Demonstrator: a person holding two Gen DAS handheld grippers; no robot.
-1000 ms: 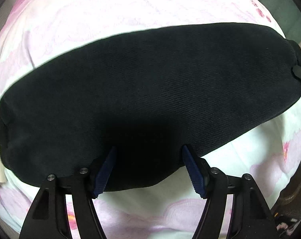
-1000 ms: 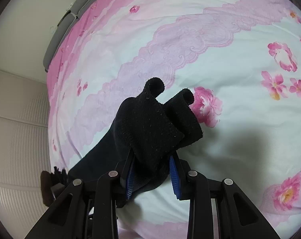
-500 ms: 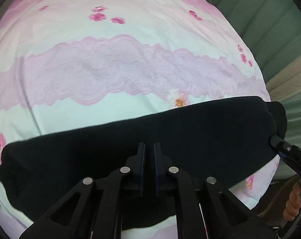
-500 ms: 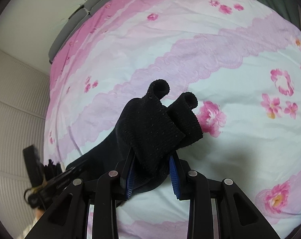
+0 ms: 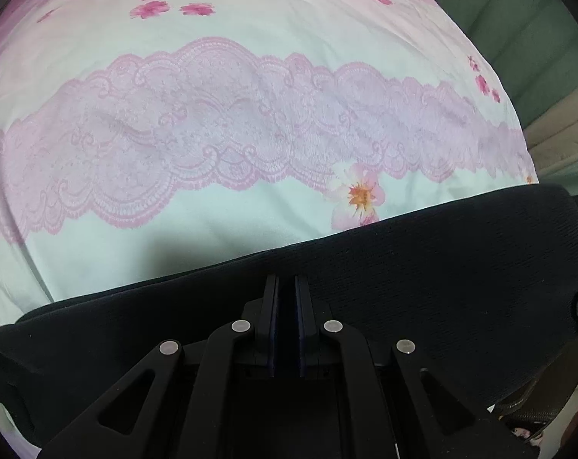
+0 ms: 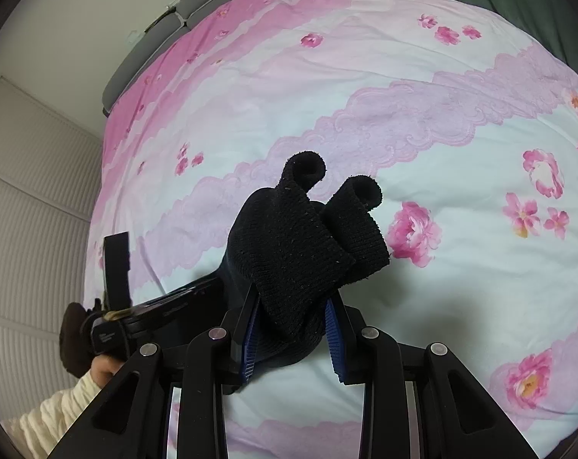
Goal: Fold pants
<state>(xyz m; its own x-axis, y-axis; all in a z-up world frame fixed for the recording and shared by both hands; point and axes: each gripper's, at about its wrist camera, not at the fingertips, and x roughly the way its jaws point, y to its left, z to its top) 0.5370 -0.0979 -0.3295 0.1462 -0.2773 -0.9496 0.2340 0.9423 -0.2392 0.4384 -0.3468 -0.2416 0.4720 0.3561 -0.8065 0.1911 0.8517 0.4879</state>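
The black pants (image 5: 422, 275) stretch as a long dark band across the lower part of the left wrist view, over the flowered bedspread. My left gripper (image 5: 286, 287) is shut on their near edge, the jaws almost together with cloth between them. My right gripper (image 6: 293, 317) is shut on the ribbed black cuffs (image 6: 308, 229), which bunch up and curl above the jaws. The left gripper's body (image 6: 151, 313) shows at the left of the right wrist view.
The bed is covered by a pale bedspread (image 5: 212, 122) with pink lace bands and flowers. A grey headboard (image 6: 136, 65) and a white ribbed wall (image 6: 29, 191) lie behind it. Green curtains (image 5: 537, 38) hang at the far right.
My left gripper has shut on the pants' edge and lifted it, so more bedspread shows beyond. My right gripper keeps its hold on the cuffs and has risen a little.
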